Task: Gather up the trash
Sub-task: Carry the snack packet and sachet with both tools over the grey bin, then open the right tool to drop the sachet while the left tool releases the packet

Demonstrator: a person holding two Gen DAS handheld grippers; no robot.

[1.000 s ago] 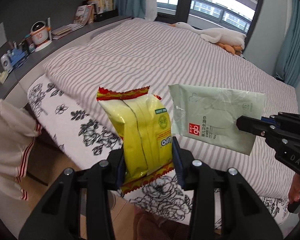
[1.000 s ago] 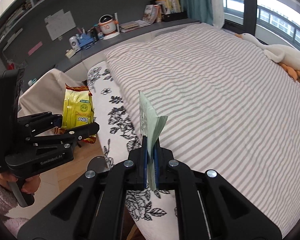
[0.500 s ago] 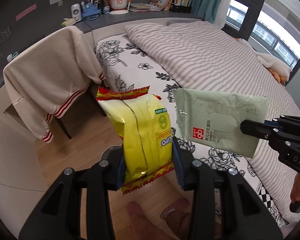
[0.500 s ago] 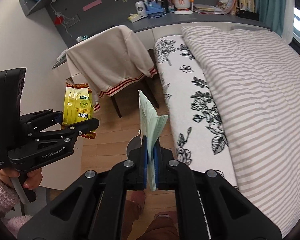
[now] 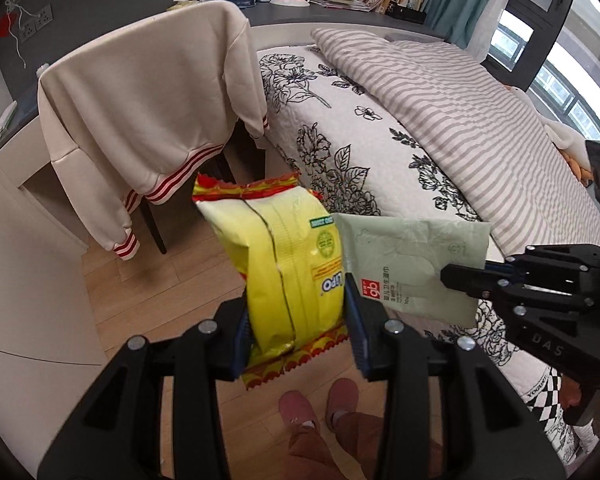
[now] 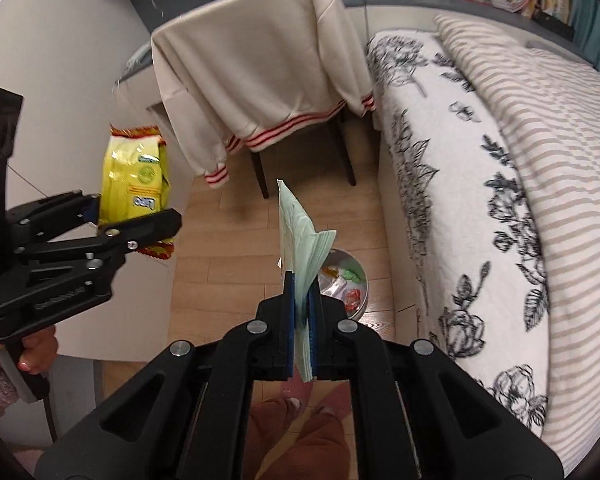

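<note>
Left tongs (image 5: pixel 296 332) grip a yellow snack bag (image 5: pixel 284 264); right tongs (image 6: pixel 302 312) pinch a green wipes pack (image 6: pixel 300 236). Carrying step; next, release both over the floor bin (image 6: pixel 350 288).

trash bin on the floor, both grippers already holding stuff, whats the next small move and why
Probably bring the right gripper a little further forward over the metal bin by the bed, then let go. Its jaws are shut on the green wipes pack, the bin's open mouth shows just behind it, and the left gripper holds the yellow snack bag off to the side.

A wooden floor (image 6: pixel 224 248) is seen bearing a round metal bin (image 6: pixel 356 292) beside the bed (image 6: pixel 440 184) and a chair (image 6: pixel 260 176).
</note>
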